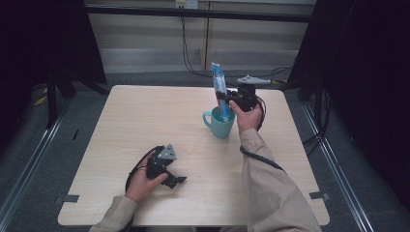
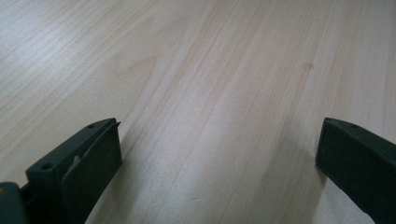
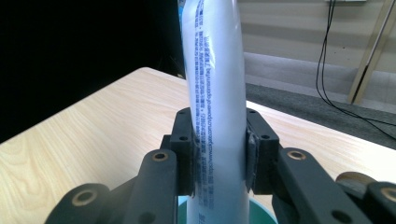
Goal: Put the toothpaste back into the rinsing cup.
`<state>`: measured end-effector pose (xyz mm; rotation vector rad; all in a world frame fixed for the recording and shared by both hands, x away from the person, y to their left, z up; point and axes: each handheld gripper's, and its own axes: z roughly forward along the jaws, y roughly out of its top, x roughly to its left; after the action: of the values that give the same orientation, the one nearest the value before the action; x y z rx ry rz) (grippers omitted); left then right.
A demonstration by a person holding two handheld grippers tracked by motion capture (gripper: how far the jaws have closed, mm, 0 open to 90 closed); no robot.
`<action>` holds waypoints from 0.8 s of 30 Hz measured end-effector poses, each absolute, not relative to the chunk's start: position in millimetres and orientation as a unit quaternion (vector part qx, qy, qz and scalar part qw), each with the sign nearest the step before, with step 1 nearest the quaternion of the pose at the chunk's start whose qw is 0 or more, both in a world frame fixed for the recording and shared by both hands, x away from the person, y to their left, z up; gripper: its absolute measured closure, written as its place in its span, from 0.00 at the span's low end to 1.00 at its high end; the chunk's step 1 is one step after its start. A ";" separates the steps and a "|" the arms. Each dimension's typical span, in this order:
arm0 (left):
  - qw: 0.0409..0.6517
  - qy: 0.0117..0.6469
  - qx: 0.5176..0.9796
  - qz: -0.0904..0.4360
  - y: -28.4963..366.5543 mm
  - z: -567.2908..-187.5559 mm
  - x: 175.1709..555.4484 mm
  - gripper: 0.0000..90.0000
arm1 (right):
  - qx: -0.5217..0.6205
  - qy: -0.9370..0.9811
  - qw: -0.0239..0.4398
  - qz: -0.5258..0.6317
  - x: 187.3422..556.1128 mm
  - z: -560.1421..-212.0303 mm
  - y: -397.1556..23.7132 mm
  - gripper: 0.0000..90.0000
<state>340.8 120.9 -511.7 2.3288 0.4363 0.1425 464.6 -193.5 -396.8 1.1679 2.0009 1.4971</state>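
The right gripper (image 1: pixel 231 100) pinches a tall blue and white plastic tube (image 3: pixel 215 93) between its pads. The tube's long axis stands nearly upright, and its lower end is inside the teal ceramic mug (image 1: pixel 220 123) directly below. The left gripper (image 2: pixel 219 154) rests on the light wooden table (image 1: pixel 145 121) with its jaws spread, well apart from the mug.

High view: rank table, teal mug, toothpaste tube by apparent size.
1. table, by far the largest
2. toothpaste tube, its lower end inside the mug
3. teal mug, close to the tube's visible part; ranks 2 and 3 are unsure
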 end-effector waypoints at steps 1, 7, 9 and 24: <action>0.375 0.170 0.910 0.056 120.9 -511.7 340.8 0.00 | 0.415 0.713 0.191 0.531 464.7 -398.0 -193.4 0.77; 0.375 0.171 0.909 0.056 120.8 -511.7 340.7 0.00 | 0.414 0.715 0.190 0.531 462.6 -404.2 -194.5 0.77; 0.375 0.171 0.910 0.056 120.8 -511.7 340.7 0.00 | 0.413 0.718 0.189 0.528 462.4 -406.3 -194.5 0.76; 0.376 0.171 0.909 0.056 120.8 -511.8 340.7 0.00 | 0.419 0.720 0.184 0.523 458.9 -420.0 -196.9 0.76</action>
<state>340.7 120.8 -511.8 2.3265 0.4374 0.1440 458.9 -196.9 -420.0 1.1812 2.0292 1.4740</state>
